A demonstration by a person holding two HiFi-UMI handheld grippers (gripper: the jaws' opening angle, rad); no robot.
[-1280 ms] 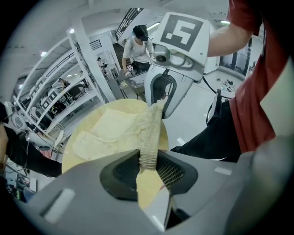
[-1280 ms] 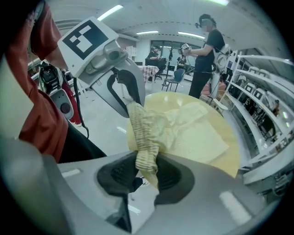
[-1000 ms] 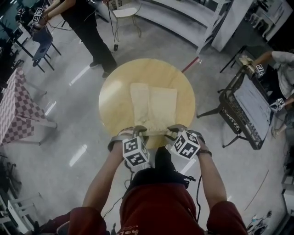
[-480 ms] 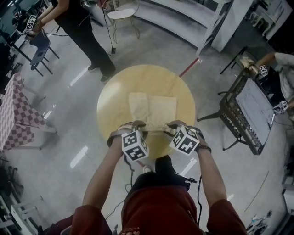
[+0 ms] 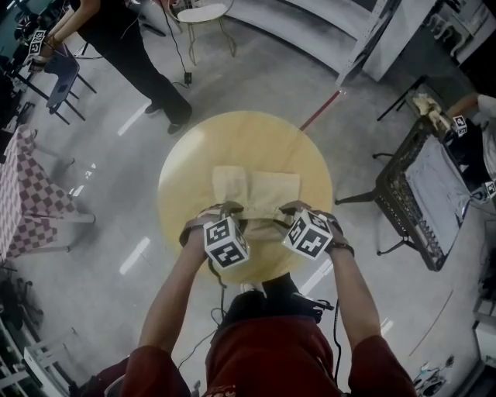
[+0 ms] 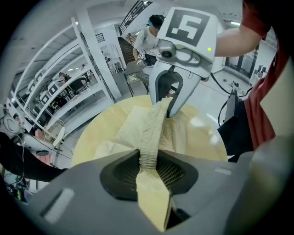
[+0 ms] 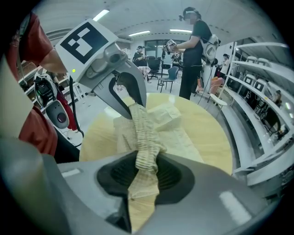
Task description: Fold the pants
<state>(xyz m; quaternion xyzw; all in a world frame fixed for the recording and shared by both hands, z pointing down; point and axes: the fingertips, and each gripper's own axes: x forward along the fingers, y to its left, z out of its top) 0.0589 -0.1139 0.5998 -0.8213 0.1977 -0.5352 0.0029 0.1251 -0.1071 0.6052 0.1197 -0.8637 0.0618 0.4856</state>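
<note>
Pale yellow pants [image 5: 260, 190] lie partly folded on a round wooden table [image 5: 184, 174]. My left gripper [image 5: 232, 210] and right gripper [image 5: 289, 208] hold the ribbed waistband edge side by side, just above the cloth near the table's middle. In the left gripper view the jaws are shut on the waistband [image 6: 149, 158], which stretches to the right gripper [image 6: 168, 108]. In the right gripper view the same band [image 7: 145, 167] is pinched in the jaws and runs to the left gripper [image 7: 132, 102]. The pants [image 7: 172, 126] spread flat beyond it.
A person in black [image 5: 128, 46] stands beyond the table at the upper left, beside a white chair [image 5: 200, 15]. A checkered table [image 5: 19, 205] is at the left. A black wire cart [image 5: 422, 194] stands at the right, with another person's hands by it.
Both grippers have carried the waistband away from the table's near edge toward its middle, over the lying cloth. The visible stretch of pants ahead of them has grown shorter.
</note>
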